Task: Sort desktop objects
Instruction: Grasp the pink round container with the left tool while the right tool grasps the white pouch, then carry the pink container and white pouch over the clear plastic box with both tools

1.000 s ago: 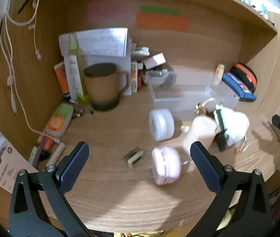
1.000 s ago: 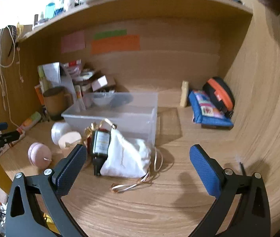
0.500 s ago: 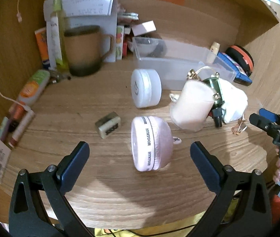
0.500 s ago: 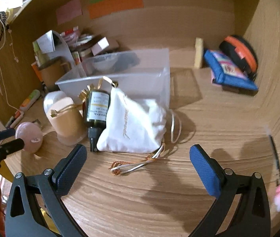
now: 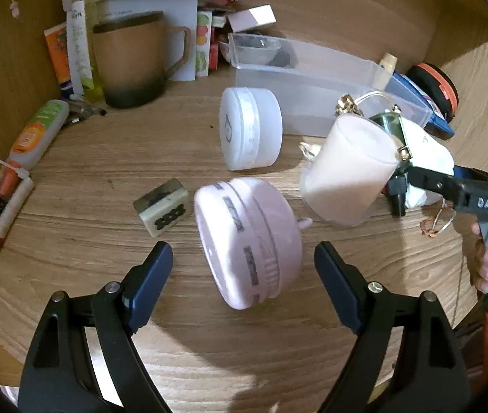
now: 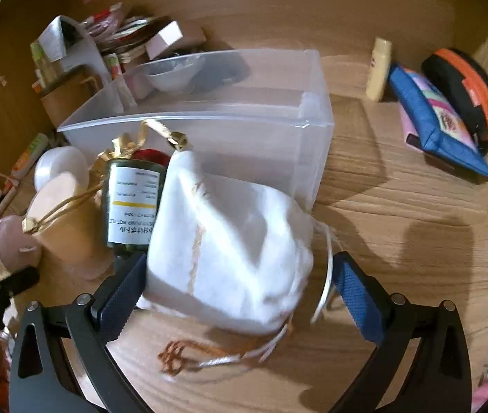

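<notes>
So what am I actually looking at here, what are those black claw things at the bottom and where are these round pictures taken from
No robot here: a person holds a hand-operated two-finger clamp in each hand, and each carries a fisheye camera looking along its fingers, hence the round pictures.

In the left wrist view, the left gripper has just been closing around a pink round case lying on its side on the wooden desk, without gripping it yet. Nearby lie a white jar and a small mahjong-style tile; a brown mug stands behind.

In the right wrist view, the right gripper straddles a white drawstring pouch beside a dark green pump bottle, before a clear plastic bin. One pad seems to touch it; nothing is lifted.
</notes>
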Action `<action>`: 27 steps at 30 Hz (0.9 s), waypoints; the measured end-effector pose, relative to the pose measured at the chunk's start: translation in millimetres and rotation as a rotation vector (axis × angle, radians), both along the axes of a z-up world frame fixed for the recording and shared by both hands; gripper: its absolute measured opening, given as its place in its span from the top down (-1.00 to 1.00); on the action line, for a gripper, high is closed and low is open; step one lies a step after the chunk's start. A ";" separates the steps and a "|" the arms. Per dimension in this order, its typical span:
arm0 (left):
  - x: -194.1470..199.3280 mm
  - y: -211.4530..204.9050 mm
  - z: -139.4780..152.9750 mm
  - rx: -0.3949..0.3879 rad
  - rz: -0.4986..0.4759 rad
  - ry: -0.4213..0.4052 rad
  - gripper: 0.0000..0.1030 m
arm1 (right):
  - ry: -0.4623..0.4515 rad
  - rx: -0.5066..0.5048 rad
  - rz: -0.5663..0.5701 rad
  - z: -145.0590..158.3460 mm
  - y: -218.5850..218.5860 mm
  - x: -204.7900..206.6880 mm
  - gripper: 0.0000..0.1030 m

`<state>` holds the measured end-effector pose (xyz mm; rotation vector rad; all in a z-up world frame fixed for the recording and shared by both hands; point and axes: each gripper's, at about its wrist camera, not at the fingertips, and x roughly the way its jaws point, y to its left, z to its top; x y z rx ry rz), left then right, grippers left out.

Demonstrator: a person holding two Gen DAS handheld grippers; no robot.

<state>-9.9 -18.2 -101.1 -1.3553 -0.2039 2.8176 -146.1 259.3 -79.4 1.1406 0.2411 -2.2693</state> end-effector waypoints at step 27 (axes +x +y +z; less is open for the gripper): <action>-5.4 19.0 8.8 -0.048 -0.049 0.025 0.23 | 0.060 -0.142 -0.020 20.7 35.3 21.0 0.18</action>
